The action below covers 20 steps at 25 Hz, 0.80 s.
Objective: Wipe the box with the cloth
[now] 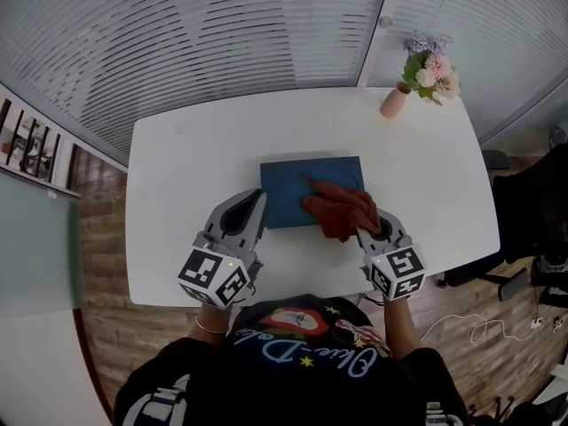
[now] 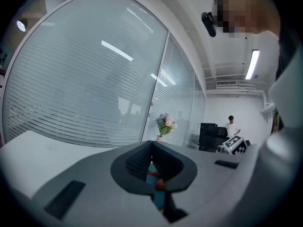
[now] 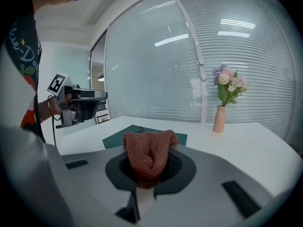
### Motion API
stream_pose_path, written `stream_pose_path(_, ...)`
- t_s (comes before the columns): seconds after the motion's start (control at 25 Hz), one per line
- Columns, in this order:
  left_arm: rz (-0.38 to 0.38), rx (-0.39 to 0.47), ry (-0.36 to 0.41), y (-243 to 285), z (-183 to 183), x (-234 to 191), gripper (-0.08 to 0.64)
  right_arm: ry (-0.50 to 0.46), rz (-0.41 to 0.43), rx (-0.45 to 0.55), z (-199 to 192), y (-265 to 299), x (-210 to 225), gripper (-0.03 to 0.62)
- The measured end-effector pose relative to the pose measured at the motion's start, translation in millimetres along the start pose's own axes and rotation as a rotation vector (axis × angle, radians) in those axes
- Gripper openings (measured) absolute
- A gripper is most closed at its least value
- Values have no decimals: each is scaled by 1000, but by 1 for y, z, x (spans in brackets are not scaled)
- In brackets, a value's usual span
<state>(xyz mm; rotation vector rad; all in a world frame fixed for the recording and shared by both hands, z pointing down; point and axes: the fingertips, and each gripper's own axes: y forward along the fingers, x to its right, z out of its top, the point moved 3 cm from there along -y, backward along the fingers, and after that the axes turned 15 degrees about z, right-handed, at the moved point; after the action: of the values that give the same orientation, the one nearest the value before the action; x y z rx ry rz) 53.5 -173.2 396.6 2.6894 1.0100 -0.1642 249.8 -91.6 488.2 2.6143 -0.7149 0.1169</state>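
Observation:
A flat dark blue box (image 1: 302, 187) lies in the middle of the white table (image 1: 177, 176). A rust-red knitted cloth (image 1: 340, 208) rests on the box's near right corner, and my right gripper (image 1: 366, 229) is shut on it. In the right gripper view the cloth (image 3: 147, 154) bulges up between the jaws, with the box (image 3: 142, 132) behind it. My left gripper (image 1: 260, 204) is shut with nothing in it, its tip at the box's near left edge. In the left gripper view the jaws meet, and a bit of box (image 2: 156, 182) and cloth shows below them.
A pink vase of flowers (image 1: 424, 80) stands at the table's far right corner. A black chair (image 1: 528, 211) sits to the right of the table, with a white cable (image 1: 470, 328) on the wooden floor. A window with blinds lies behind the table.

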Motion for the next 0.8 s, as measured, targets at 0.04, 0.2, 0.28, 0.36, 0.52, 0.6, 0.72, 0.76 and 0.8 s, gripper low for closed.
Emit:
stream_pose_path(0.04,-3,0,1,0,0,1,3,6,-19,2,-1,-5,4,29)
stream_pose_path(0.2,-15,1,4,3,-1,5,3,24,-93,10,-6,-25,20,29)
stream_pose_path(0.28,-21,2,7,4,0,7,3,29,-124,14,-7,-35,26,29)
stream_pose_path(0.36,-29,2,9,5,0,10,3,34,-152,19,-7,-43,30,29)
stream_pose_path(0.52,-47,1,2,6,-1,15,3,35,-199,35,-3,-59,34,29)
stream_pose_path(0.6,-60,0,-6,8,-2,18,3,26,-217,55,3,-66,33,29)
stream_pose_path(0.72,-78,0,-9,10,-4,23,3,4,-237,99,18,-76,28,29)
stream_pose_path(0.76,-82,-2,-10,10,-5,24,3,-3,-241,115,24,-78,26,29)
stream_pose_path(0.8,-86,-5,-11,10,-6,25,3,-9,-244,131,29,-81,23,29)
